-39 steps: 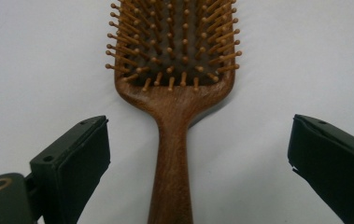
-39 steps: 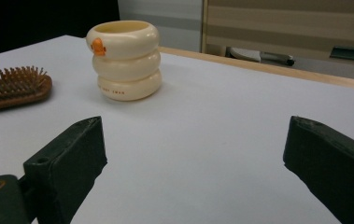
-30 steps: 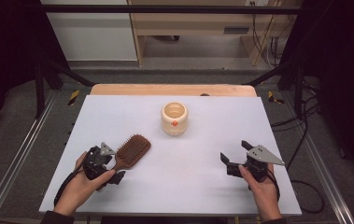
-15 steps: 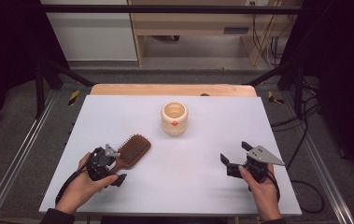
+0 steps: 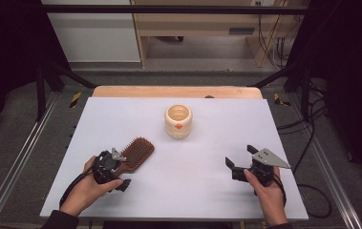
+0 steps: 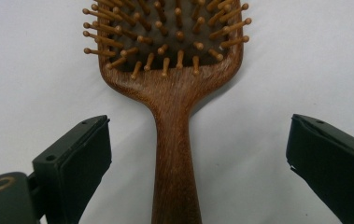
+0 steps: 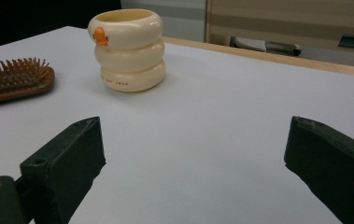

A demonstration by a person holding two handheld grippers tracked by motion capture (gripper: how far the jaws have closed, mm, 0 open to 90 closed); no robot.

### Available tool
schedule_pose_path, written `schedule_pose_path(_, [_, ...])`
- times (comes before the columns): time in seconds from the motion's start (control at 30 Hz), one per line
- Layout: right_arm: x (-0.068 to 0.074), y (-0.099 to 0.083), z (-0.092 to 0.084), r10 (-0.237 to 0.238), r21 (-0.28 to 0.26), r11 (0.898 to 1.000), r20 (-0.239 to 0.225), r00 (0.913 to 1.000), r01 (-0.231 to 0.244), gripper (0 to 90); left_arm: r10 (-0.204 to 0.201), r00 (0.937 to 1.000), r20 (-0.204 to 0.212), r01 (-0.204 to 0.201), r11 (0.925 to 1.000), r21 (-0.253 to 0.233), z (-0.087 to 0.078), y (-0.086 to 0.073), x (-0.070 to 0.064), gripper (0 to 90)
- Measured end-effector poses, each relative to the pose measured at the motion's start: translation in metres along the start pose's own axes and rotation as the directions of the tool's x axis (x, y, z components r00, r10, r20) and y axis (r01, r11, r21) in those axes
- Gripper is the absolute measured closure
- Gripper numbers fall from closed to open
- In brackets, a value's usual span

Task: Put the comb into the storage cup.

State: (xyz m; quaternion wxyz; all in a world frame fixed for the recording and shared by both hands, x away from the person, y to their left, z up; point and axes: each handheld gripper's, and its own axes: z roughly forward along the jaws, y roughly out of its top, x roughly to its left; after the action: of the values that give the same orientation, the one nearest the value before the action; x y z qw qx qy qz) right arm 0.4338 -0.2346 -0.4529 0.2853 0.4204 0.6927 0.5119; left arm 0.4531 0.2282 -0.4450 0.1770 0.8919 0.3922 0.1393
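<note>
Left tool: your left tool (image 5: 114, 164) sits at the near-left of the counter (image 5: 264, 124), jaws spread wide and released, gripping nothing.
Hairbrush: the wooden hairbrush (image 6: 172, 88) lies flat on the counter, bristles up, its head pointing away from you toward the cup; in the left gripper view the handle runs straight up the middle of the gap between the two jaws, clear of both.
Right tool: your right tool (image 5: 241, 161) rests at the near-right, also released, with bare counter between its jaws.
Cup: the cream ringed cup (image 5: 178, 121) with the orange mark stands upright near the middle of the counter, apart from the brush and well apart from both tools.
Done so far: you have the left tool lined up astride the brush handle, which looks like the approach finished.
Left to do: the grasp itself is not yet made; you need to close on the handle and lift. Nothing has gone into or against the cup yet, and the right tool has no part in hand.
Judgement: early stage, just short of the pickup.
</note>
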Motion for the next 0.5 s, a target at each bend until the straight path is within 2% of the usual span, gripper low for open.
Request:
schedule_pose_path(0.2, [0.0005, 0.0002, -0.0017, 0.001, 0.003, 1.000, 0.000, 1.0000, -0.001, 5.1, -0.013, 0.9998, -0.017, 0.013, 0.9998, -0.014, 0.0018, -0.0002, -0.0009, 7.2])
schedule_pose_path(0.27, [0.0001, 0.0001, -0.0010, 0.006, 0.006, 1.000, -0.004, 1.0000, -0.006, 5.1, -0.009, 0.9999, -0.006, 0.009, 0.9999, 0.004, 0.0060, -0.0016, -0.0010, 7.9])
schedule_pose_path(0.5, [-0.0019, 0.0001, -0.0019, 0.006, 0.001, 1.000, -0.007, 1.0000, -0.006, 5.7, -0.006, 1.0000, 0.006, 0.006, 0.9999, 0.015, 0.0092, -0.0017, -0.0024, 7.4])
